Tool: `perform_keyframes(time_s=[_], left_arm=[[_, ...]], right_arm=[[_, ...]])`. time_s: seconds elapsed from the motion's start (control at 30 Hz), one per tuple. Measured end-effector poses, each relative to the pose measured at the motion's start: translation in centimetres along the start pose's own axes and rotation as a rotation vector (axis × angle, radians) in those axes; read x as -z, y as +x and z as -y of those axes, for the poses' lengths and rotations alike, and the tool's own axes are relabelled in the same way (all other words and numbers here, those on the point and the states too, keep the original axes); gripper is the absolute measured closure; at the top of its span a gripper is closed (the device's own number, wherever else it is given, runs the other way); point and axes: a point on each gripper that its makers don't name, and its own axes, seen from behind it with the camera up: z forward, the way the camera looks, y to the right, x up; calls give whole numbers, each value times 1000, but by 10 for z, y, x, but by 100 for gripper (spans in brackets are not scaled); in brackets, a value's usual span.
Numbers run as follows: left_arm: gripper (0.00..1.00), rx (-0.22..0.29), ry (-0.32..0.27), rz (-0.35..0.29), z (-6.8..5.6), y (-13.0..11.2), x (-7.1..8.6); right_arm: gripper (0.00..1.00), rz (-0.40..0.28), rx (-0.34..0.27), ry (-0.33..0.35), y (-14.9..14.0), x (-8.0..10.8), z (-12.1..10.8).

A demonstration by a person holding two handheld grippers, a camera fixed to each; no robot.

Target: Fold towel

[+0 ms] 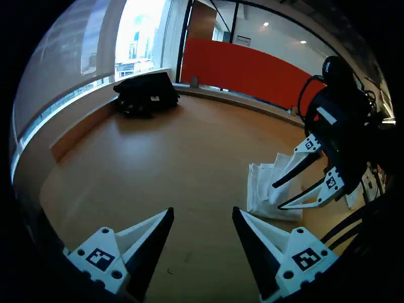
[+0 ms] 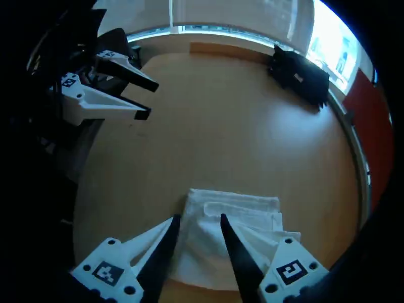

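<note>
While right gripper [image 2: 199, 217] fingers stand half-open over the towel [image 2: 237, 206], left gripper [image 1: 202, 209] fingers gape wide, both empty

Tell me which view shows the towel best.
The right gripper view: the white towel lies close beneath the open right claw, with its folded layers and edges clear. The left gripper view shows the towel farther off and smaller, partly hidden behind that claw.

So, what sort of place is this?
Probably an office or meeting room high up in a city building: big windows look out onto towers, a long wooden table carries a black bag, and a red partition runs along the far side.
</note>
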Motion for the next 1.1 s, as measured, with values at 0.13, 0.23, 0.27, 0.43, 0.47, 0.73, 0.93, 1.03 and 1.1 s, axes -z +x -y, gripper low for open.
perform_keyframes(time_s=[0.13,0.23,0.27,0.43,0.47,0.73,0.93,1.03,1.1], left_arm=[[15,-2,-4,-1,-2,1,-1],[15,-2,-9,-1,-4,2,-1],[15,-3,-10,-2,-5,2,-1],[15,-11,-17,-2,-9,4,-1],[15,-13,-19,-2,-9,5,-2],[15,-23,-32,-3,-15,8,-1],[15,-31,-42,-1,-18,8,-2],[15,-36,-47,0,-20,8,-2],[15,-40,-51,1,-22,8,-2]], right_arm=[[26,-28,-38,-20,1,9,-3],[26,-41,-60,-37,-2,16,-6],[26,-45,-68,-43,-3,18,-6],[26,-55,-103,-69,-11,29,-7],[26,-57,-110,-76,-13,31,-7],[26,-63,-178,-112,-31,46,0],[26,-59,-233,-137,-49,53,7],[26,-57,-258,-148,-58,56,11],[26,-56,-273,-155,-63,57,14]])
